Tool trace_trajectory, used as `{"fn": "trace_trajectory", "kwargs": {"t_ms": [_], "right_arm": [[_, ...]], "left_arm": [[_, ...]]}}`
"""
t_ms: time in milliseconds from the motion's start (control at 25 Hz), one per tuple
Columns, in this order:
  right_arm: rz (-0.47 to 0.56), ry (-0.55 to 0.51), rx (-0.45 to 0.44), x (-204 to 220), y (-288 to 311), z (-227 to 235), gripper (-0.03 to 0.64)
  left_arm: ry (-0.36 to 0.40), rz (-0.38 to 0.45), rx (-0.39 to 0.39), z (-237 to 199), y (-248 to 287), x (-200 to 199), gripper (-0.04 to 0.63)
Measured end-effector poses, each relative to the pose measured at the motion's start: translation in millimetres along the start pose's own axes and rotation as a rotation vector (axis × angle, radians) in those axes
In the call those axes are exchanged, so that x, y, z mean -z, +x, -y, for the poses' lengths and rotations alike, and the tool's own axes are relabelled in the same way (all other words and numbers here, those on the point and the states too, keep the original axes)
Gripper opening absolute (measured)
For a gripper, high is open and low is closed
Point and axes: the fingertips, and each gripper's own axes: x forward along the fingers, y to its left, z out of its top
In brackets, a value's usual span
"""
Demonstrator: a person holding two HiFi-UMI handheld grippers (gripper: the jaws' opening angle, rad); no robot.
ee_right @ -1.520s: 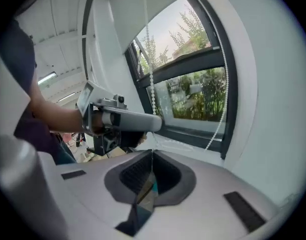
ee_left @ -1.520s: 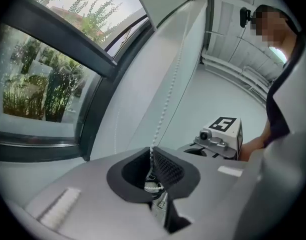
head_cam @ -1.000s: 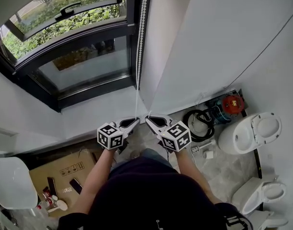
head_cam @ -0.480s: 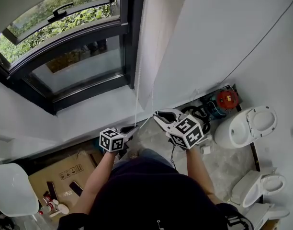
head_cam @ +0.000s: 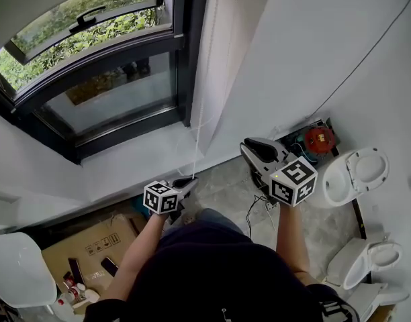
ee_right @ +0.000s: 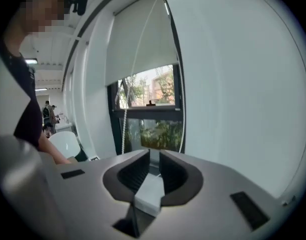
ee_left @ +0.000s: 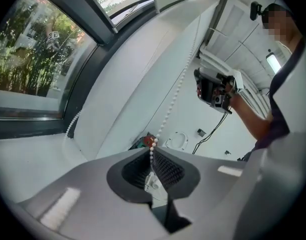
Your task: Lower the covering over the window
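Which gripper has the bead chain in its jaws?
The left gripper: the white bead pull chain runs up from between its shut jaws. The right gripper has nothing between its jaws and is clear of the chain.

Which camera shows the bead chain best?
The left gripper view: the bead chain climbs bead by bead from the left gripper, whose jaws pinch it. The head view shows only a faint line; the right gripper view, a small far strand.
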Motion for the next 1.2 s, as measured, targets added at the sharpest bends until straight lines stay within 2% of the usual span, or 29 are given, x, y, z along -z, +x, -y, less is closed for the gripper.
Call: {"fn": "trace_trajectory", "kwargs": {"t_ms": [40,120,200,320,520,640,680,720,840,960,1080,1200], "right_arm": [[0.067,-0.001,-0.036,-15.3,3.1,-9.4,0.022],[0.170,0.012,-0.136,-40.0,13.1,-35.6,0.105],[0.203,0.022,-0.217,-51.5,25.8,-58.5,0.121],[0.206,0.011,-0.267,-58.5,44.6,-76.9,0.121],[0.225,-0.003,-0.253,-78.1,66.8,-80.0,0.121],[0.221,-0.048,-0.260,-85.2,78.1,-87.0,0.121],[0.220,-0.059,-0.256,-85.7,80.8,-88.7,0.083],[0.223,-0.054,-0.255,-85.9,82.6,-89.6,0.026],[0.249,0.036,-0.273,-85.5,84.9,-88.6,0.014],[0.256,0.051,-0.258,-84.1,86.1,-82.8,0.012],[0.233,0.040,-0.236,-81.9,88.0,-77.1,0.012],[0.149,0.001,-0.213,-61.8,98.6,-73.6,0.012]], "left_arm": [[0.000,-0.001,0.002,-0.2,-0.2,-0.5,0.023],[-0.001,-0.005,0.003,-1.5,-1.8,-0.6,0.023],[-0.005,-0.005,0.000,-2.5,-4.5,0.2,0.025],[-0.006,0.000,-0.006,-3.8,-8.5,0.5,0.023],[-0.004,0.005,-0.014,-5.2,-14.3,1.6,0.024],[0.004,0.001,-0.026,-6.6,-17.5,2.6,0.023],[0.012,-0.005,-0.029,-6.2,-17.9,3.2,0.023],[0.017,-0.009,-0.029,-5.6,-18.1,3.7,0.024],[0.036,-0.007,-0.031,-4.7,-21.3,5.4,0.023],[0.070,-0.016,-0.044,-6.6,-26.2,6.3,0.023],[0.084,-0.049,-0.058,-9.8,-25.8,6.5,0.023],[0.097,-0.113,-0.064,-10.9,-21.6,15.0,0.023]]}}
